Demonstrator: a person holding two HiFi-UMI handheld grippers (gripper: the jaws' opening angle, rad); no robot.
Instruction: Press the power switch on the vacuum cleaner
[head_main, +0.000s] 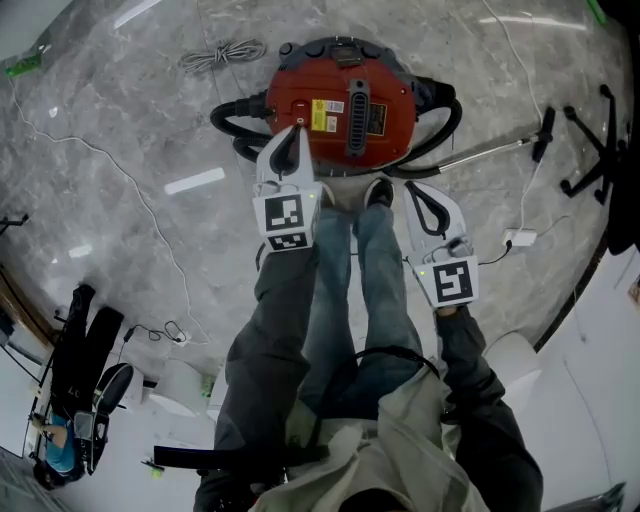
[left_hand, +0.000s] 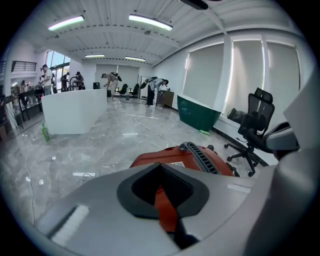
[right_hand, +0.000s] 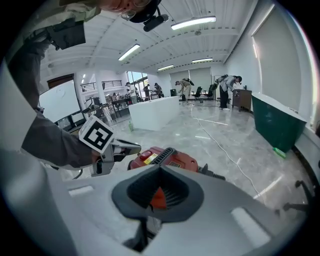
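On floor (head_main: 120, 120) at feet (head_main: 378, 192): vacuum (head_main: 345, 105); left hand-held gripper (head_main: 292, 133) closed, empty, tip near switch (head_main: 298, 106); right hand-held gripper (head_main: 413, 190) closed, empty too.
Likely heavy, hard shell, stiff switch: press with closed tip, no grasp.

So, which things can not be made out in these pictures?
- Whether the left gripper touches the red button: too small to judge, right gripper view.
- Most of the vacuum cleaner, left gripper view: that gripper's own jaws hide it.
- Print on the yellow label, head view: too small.
- Where the hose joins, head view: the vacuum cleaner's body hides it.
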